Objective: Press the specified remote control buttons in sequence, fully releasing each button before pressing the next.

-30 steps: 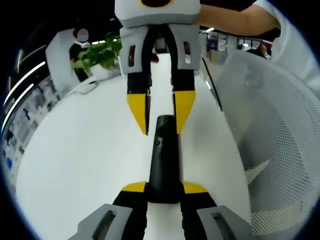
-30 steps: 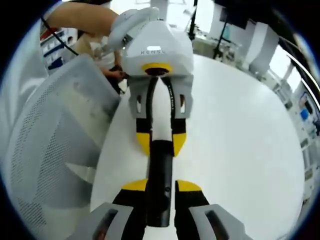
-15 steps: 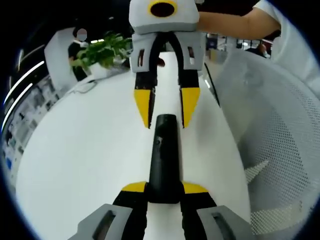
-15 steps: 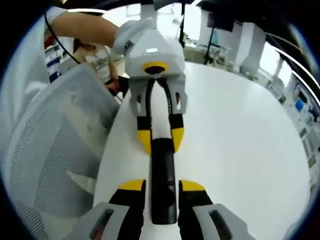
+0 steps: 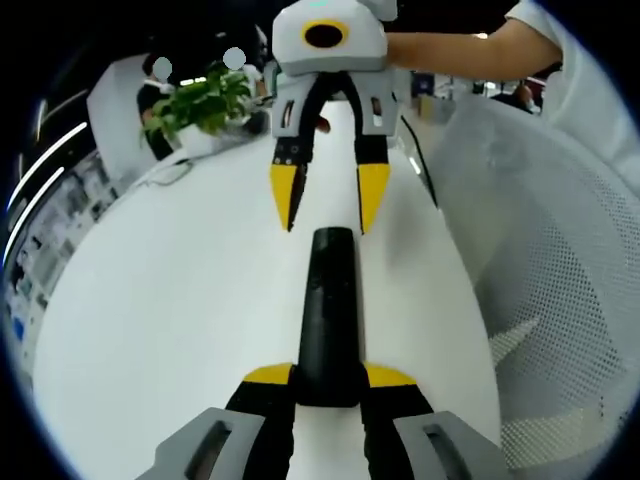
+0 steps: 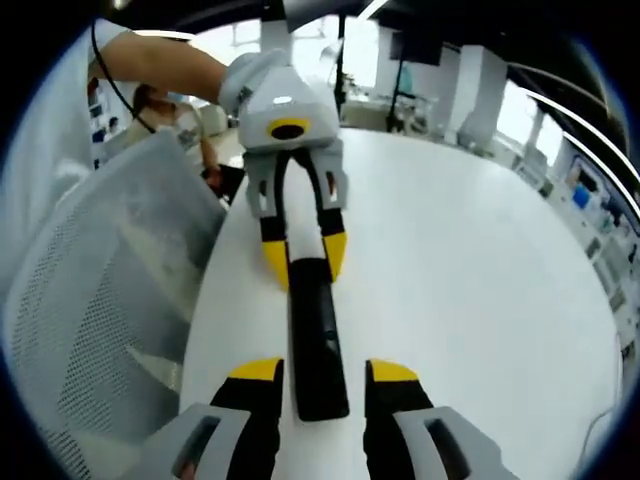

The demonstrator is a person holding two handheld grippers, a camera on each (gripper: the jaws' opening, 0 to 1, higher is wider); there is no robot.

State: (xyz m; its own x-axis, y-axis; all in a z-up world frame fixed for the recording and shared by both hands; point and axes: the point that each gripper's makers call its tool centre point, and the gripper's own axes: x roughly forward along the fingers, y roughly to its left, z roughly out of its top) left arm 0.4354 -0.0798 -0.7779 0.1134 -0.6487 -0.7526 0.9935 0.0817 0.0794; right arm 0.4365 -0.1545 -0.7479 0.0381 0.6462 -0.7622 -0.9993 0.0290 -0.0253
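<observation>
- Progress cannot be read from button states: no pressed button is seen on the remote control (image 5: 327,305), and the presses still due are not shown, so the sequence is judged unfinished.
- No press is under way now; the remote control is touched by the left claw (image 5: 328,376) alone.
- The remote control lies flat on the white surface (image 5: 180,300), lengthwise between the two claws, its near end between the left claw's yellow tips.
- The left claw is seen clamped on that end of the remote control, steadying it.
- The right claw (image 6: 318,372) is held apart, with nothing gripped; the remote's other end sits in the gap ahead of its tips, and is judged clear of both.
- A mesh chair (image 5: 560,280) stands beside the surface.
</observation>
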